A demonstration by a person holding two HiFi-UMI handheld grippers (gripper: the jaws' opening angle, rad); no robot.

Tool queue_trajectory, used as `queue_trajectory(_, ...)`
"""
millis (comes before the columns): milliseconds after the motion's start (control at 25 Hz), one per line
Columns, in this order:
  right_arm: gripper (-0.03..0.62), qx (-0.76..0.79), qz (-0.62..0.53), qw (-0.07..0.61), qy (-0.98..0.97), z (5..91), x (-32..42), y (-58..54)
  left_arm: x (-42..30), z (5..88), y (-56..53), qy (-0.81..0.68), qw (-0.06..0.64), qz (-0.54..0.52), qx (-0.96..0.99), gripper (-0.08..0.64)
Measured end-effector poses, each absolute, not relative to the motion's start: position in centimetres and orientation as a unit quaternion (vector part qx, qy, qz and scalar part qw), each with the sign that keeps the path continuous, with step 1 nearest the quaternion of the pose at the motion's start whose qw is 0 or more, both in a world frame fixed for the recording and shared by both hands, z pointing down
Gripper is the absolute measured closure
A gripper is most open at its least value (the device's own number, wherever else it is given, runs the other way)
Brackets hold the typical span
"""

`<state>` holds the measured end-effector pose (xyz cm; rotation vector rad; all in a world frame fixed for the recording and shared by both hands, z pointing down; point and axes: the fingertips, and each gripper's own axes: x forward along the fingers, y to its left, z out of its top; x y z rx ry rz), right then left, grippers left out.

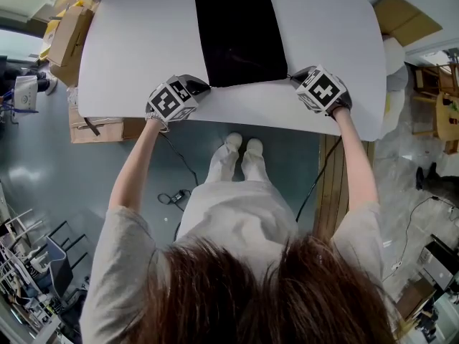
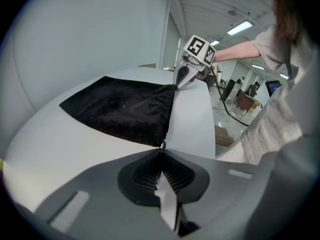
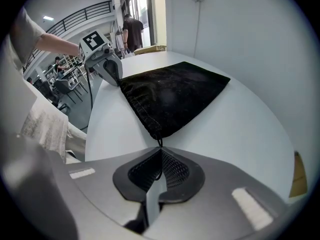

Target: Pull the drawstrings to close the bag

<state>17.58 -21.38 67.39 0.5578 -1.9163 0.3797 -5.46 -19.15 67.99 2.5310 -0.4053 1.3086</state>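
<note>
Two drawstrings are what this step turns on: the left drawstring (image 2: 161,145) and the right drawstring (image 3: 160,143) each leave a near corner of the bag (image 1: 240,34). The bag lies flat and black on the table (image 1: 143,49), its mouth edge towards the person and close to the table's near rim. That edge looks straight and ungathered, so I judge that the closing has not begun.

The left gripper (image 2: 161,156) has its jaws pressed together on the left drawstring right at the corner. The right gripper (image 3: 160,156) pinches the right drawstring in the same way. The cords are thin and dark against the pads, so how much of each is caught is hard to say, though both seem to run well into the ribbing.

To do the pull well, draw the two grippers straight apart along the line of the mouth edge, low over the table and at the same pace. The bag is light and nothing pins it, so a stronger tug on one side would likely slide it sideways rather than gather the hem. A firm pinch matters, since a thin cord can slip.
</note>
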Motion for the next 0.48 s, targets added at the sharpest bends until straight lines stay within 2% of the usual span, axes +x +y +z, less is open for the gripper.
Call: queue_trajectory(480, 0.58, 0.263, 0.141, 0.501, -0.812, 66.0, 18.1, -21.6, -5.3, 67.4, -18.6, -0.151, 0.141, 0.459, 0.864, 0.558)
